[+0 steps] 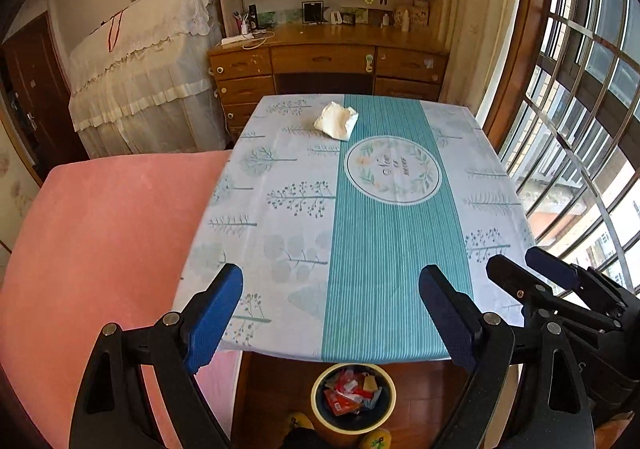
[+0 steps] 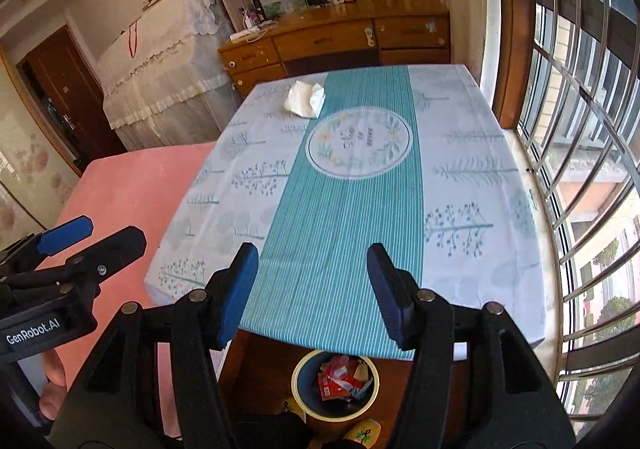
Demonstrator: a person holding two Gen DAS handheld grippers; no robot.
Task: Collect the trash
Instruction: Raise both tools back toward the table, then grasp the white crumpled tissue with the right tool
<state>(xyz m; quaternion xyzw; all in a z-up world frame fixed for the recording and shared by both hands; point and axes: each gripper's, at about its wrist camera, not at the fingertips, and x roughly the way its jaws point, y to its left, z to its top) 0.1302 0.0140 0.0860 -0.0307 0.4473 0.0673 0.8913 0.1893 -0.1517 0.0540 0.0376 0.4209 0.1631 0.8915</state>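
Both grippers, left gripper (image 1: 331,305) and right gripper (image 2: 313,291), gaped empty; crumpled tissue (image 1: 336,120) sat far across table (image 1: 400,249); best reach over, pinch centre, drop in bin (image 1: 353,397).

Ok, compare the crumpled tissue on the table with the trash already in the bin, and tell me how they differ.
The crumpled tissue is white; the wrappers are mostly red and orange. The tissue is a single piece lying alone on the far part of the tablecloth, while the wrappers are several, piled together inside the bin on the floor below the table's near edge. Both look like light, crumpled trash.
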